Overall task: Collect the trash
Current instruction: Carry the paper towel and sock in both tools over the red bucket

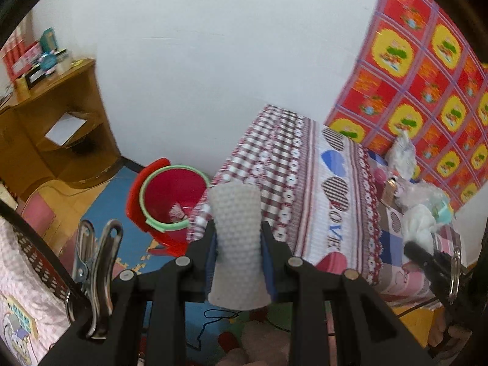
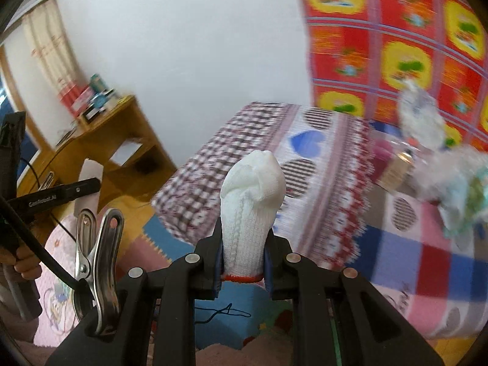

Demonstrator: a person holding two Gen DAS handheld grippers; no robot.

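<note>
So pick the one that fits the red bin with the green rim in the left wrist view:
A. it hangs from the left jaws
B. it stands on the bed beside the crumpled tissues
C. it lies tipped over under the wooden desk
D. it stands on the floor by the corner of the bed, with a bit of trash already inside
D: the red bin sits on the floor beside the bed corner, with a small scrap inside.

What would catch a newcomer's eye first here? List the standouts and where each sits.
The red and yellow patterned sheet hanging on the wall at right stands out most. Next is the red bin with a green rim, on the floor beside the table's checked cloth, and the pile of white crumpled trash at the table's far right end. Up close, each tool, left and right, clamps a white knitted wad.
</note>
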